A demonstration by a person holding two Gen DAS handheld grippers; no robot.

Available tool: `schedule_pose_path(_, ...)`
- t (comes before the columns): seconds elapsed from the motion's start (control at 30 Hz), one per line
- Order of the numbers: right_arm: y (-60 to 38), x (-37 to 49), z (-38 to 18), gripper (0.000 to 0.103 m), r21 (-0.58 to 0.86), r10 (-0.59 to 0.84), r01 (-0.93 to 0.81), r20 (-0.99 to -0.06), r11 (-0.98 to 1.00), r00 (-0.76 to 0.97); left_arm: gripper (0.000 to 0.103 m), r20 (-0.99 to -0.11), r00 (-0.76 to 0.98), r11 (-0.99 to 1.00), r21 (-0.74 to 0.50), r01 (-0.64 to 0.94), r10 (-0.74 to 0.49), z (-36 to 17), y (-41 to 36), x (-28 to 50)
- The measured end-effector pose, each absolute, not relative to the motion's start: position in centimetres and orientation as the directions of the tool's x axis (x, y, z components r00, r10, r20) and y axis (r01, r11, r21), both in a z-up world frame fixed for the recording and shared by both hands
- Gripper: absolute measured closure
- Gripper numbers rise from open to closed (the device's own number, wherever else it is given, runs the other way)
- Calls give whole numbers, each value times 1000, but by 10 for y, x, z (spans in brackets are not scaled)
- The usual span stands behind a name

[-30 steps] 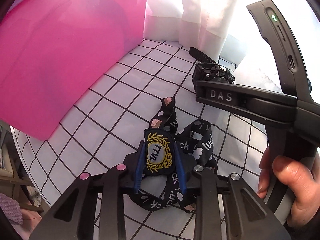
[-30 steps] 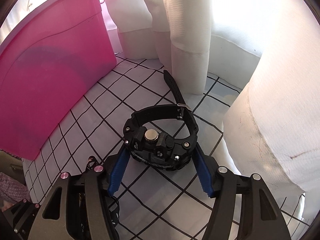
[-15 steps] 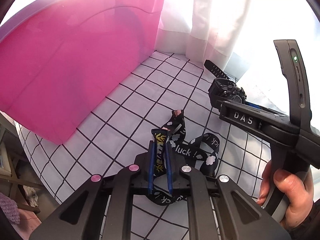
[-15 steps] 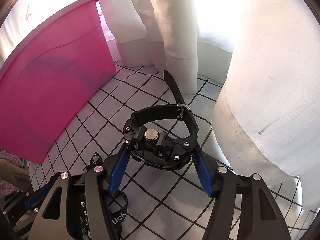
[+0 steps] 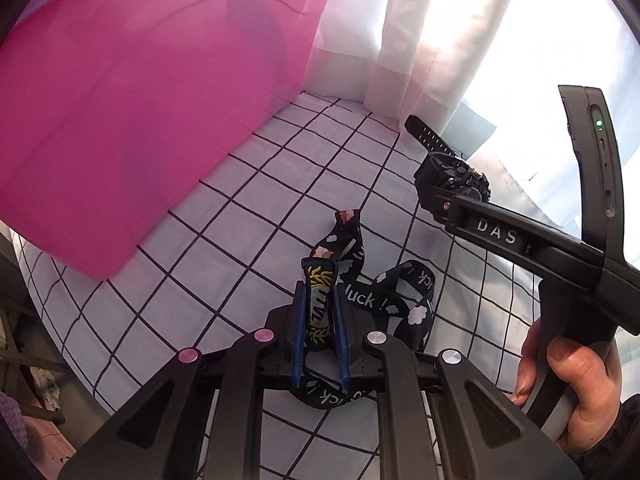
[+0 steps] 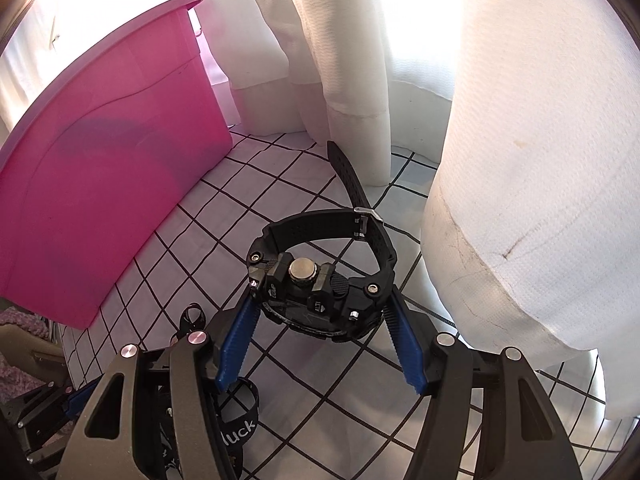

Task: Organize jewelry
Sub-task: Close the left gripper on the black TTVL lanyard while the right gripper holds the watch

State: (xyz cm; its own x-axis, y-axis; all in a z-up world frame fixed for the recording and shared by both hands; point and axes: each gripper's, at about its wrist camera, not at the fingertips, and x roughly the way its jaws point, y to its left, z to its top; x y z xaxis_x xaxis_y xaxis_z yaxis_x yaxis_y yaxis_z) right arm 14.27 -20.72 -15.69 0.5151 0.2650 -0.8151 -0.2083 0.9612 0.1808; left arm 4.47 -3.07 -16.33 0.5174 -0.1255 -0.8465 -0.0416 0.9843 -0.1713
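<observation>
Both grippers were at the pick-up step, and each had one item between its fingers. The left gripper [image 5: 319,300] pinched the folded badge end of the lanyard [image 5: 384,300], a black strap with the word "luck" on it. Its blue pads pressed the badge from both sides, though the jaws were opening a little at this moment. The rest of the strap lay loose on the cloth [image 5: 248,216], partly under the gripper.

The right gripper [image 6: 320,300] had its fingers on the two sides of the watch [image 6: 316,280]. The pads touched the watch case at the left and right edge, so it seemed to grip the case. The band made a closed loop beyond the fingers, and its free end pointed to the curtain [image 6: 340,80]. In the left view the watch appeared raised a little above the cloth.

The pink bin [image 5: 140,100] stood on the cloth, to the left of both items, well apart from the watch and nearer to the lanyard. I judged it to be the place for the items. The next move probably called for a firm grip, a lift above the tall bin wall, and care that the hanging strap did not catch on the rim.
</observation>
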Motion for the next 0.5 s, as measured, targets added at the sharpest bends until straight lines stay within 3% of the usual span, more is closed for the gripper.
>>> schedule_pose_path(0.13,-208,142,-156,42,186,269,-207,-812,961,517,80,-865,483,981,-185,-52,-137,-177,-30,48)
schedule_pose_path(0.33,-209,142,-155,42,193,273,-203,-810,960,519,52,-879,460,987,-155,-30,-124,-187,-39,53)
schedule_pose_path(0.37,-209,142,-155,42,194,274,-204,-809,960,520,39,-883,456,990,-140,-31,-110,-189,-41,54)
schedule_pose_path(0.4,-209,141,-154,42,192,273,-206,-809,960,520,34,-884,457,991,-129,-29,-102,-191,-42,55)
schedule_pose_path(0.5,-210,141,-153,42,190,274,-210,-808,959,522,23,-896,440,996,-86,-33,-63,-198,-46,60)
